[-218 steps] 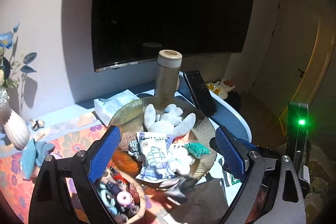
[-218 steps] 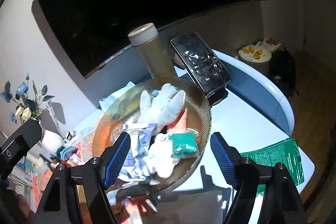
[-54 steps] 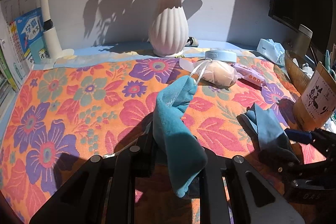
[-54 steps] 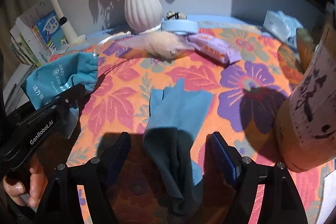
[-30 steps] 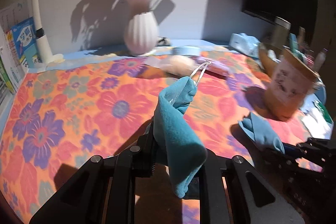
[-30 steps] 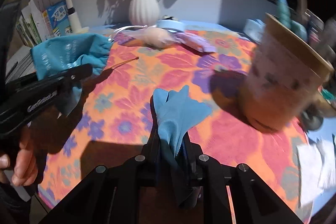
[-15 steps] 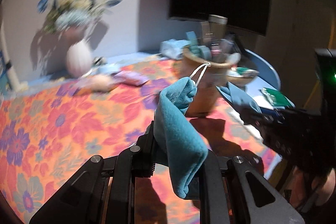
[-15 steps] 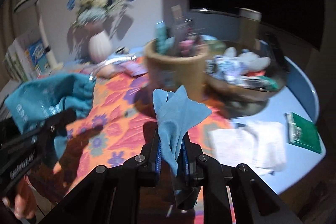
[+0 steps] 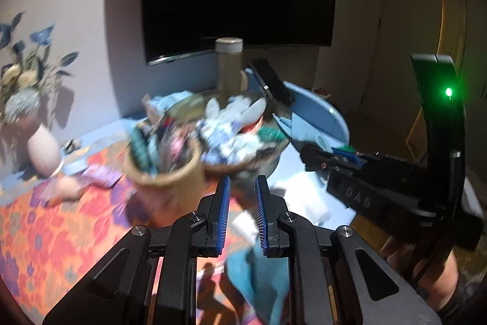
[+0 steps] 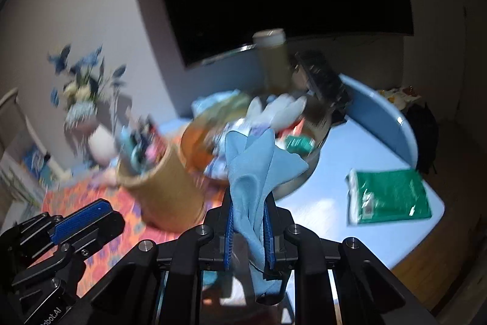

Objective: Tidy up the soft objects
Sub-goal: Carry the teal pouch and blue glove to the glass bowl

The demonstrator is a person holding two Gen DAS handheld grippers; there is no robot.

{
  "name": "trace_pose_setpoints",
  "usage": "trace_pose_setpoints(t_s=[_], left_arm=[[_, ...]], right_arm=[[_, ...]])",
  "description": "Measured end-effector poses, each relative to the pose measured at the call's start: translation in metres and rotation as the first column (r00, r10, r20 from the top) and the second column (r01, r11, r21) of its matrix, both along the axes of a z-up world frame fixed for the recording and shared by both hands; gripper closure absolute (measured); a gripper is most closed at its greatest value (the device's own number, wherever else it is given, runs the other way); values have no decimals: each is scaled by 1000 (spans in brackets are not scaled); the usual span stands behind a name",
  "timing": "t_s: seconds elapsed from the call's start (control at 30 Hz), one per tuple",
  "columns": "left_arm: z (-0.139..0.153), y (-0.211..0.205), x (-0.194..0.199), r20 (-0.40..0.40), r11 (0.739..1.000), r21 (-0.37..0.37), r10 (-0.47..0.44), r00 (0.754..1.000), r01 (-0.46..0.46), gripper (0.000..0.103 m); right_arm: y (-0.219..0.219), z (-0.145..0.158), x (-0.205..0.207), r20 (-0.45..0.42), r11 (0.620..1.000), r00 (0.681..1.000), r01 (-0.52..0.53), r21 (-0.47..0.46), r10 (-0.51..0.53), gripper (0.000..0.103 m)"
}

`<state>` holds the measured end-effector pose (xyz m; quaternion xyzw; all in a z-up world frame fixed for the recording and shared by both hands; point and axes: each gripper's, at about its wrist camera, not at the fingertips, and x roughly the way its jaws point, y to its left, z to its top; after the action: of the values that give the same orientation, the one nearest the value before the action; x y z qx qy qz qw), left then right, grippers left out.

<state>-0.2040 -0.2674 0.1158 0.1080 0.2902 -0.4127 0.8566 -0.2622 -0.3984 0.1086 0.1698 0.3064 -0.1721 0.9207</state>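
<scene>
Light-blue cloth (image 10: 255,169): limp, light, pinched at its bunched middle by right gripper (image 10: 248,236), short of the glass bowl (image 10: 307,169); left gripper (image 9: 242,217) narrow, apparently empty.

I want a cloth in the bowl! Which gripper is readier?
Probably right: the right gripper pinches the light blue cloth, pointed at the bowl of soft things. Between the pads of the left gripper no cloth shows.
</scene>
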Motion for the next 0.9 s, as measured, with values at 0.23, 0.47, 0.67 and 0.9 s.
trace_pose_setpoints(t_s=[0.23, 0.47, 0.67, 0.9], left_arm=[[-22, -4, 18, -115, 994, 73, -73, 991, 82, 87], [-102, 17, 2, -380, 977, 174, -51, 924, 126, 41], [-123, 0, -23, -423, 965, 181, -96, 901, 188, 33], [-130, -28, -36, -344, 958, 216, -108, 933, 190, 90]], right_arm=[[-45, 1, 9, 58, 992, 998, 5, 124, -13, 87], [-56, -13, -8, 45, 987, 999, 21, 157, -28, 87], [-60, -19, -19, 34, 983, 999, 31, 180, -38, 87], [-61, -16, -26, 39, 985, 998, 35, 169, -42, 87]])
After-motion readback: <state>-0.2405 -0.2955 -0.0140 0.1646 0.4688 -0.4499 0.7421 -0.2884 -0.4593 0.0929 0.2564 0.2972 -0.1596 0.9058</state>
